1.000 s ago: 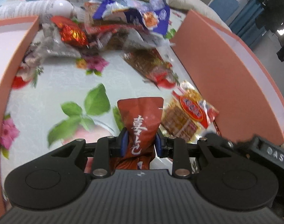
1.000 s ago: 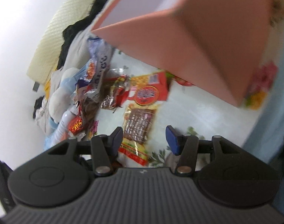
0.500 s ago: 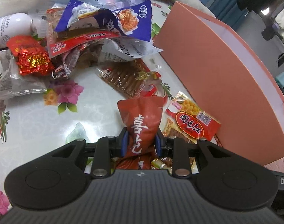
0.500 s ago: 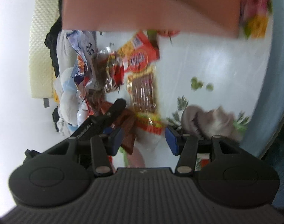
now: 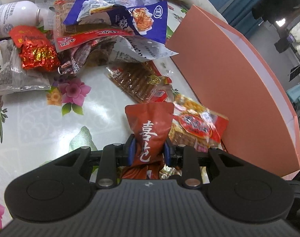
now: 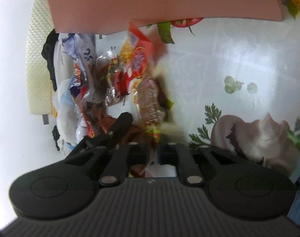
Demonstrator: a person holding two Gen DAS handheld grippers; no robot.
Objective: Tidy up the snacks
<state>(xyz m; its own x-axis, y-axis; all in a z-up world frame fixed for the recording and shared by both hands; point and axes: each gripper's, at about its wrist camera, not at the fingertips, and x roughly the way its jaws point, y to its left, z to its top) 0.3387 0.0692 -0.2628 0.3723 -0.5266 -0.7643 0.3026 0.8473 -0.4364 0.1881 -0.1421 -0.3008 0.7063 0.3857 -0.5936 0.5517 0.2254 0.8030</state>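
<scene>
My left gripper (image 5: 149, 151) is shut on a dark red snack pouch (image 5: 150, 126) with white characters, held above the flowered tablecloth. Beyond it lies a pile of snack packets: a blue noodle bag (image 5: 134, 15), a red foil pack (image 5: 36, 52), a clear pack of brown strips (image 5: 138, 83), and a red-and-yellow packet (image 5: 197, 124). My right gripper (image 6: 151, 154) has closed on the end of a clear packet of brown snacks (image 6: 149, 100), lifted off the table; the view is blurred. The left gripper (image 6: 118, 130) shows there at left.
A salmon-pink box (image 5: 234, 90) stands right of the pile; it fills the top of the right wrist view (image 6: 150, 4). A white bottle (image 5: 9, 17) lies at far left. A cream cushion edges the table's back.
The right gripper went from open to closed on the clear brown-snack packet, which now rises blurred. The left gripper, still holding the red pouch, shifted slightly towards the pile.
</scene>
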